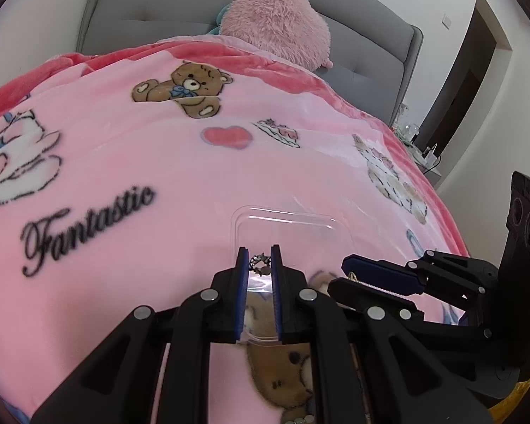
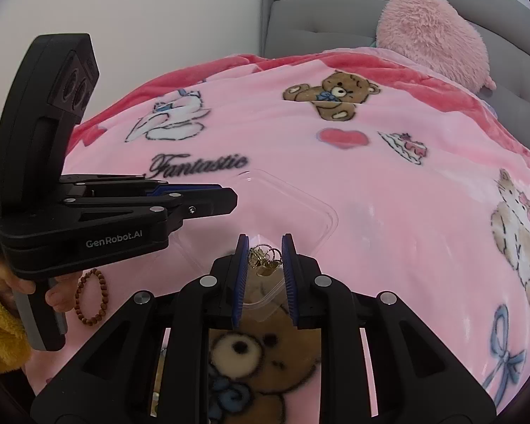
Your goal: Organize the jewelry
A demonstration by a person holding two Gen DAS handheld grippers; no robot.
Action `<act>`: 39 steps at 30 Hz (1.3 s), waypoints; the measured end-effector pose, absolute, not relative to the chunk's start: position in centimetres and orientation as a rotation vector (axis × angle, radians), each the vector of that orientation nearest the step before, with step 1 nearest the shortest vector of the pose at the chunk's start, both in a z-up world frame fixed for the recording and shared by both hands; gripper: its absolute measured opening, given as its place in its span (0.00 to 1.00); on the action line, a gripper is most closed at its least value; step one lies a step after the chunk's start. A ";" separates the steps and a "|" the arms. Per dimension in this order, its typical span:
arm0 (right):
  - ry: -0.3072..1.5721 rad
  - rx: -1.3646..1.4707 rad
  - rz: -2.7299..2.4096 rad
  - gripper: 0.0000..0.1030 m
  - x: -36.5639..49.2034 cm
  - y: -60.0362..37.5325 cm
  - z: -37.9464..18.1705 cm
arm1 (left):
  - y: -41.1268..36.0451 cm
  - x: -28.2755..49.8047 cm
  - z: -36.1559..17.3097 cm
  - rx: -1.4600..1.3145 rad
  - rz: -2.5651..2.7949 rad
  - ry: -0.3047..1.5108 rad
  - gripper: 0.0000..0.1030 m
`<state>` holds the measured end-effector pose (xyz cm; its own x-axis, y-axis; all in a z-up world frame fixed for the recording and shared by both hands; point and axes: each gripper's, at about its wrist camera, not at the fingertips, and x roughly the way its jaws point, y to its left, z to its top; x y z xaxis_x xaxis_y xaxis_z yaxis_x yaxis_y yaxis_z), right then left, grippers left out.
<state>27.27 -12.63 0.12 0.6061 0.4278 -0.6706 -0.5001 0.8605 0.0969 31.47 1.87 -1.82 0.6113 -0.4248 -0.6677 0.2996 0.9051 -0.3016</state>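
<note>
A clear plastic tray [image 1: 293, 221] lies on the pink blanket; it also shows in the right wrist view [image 2: 321, 215]. My left gripper [image 1: 259, 256] is shut on a silver beaded piece of jewelry [image 1: 259, 263] over the tray's near edge. My right gripper [image 2: 265, 247] is shut on a gold chain piece [image 2: 265, 259] above the tray's near corner. In the left wrist view the right gripper [image 1: 346, 275] comes in from the right, the gold piece [image 1: 352, 276] just showing at its tips. A brown bead bracelet [image 2: 90, 296] lies on the blanket at left.
A pink cartoon blanket [image 1: 141, 148] covers the bed. A fluffy pink pillow [image 1: 275, 21] leans against the grey headboard [image 1: 159, 7]. A nightstand with glassware [image 1: 411, 134] stands to the right of the bed, by a dark doorway.
</note>
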 end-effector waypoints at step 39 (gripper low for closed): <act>0.738 -0.011 0.589 0.34 20.0 -16.4 3.3 | 3.6 24.1 2.5 -0.028 -0.412 0.737 0.46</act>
<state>20.04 -16.36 3.31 0.5863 0.5016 -0.6361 -0.5089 0.8390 0.1926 24.13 3.60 2.50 0.6643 -0.3747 -0.6468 0.3550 0.9196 -0.1682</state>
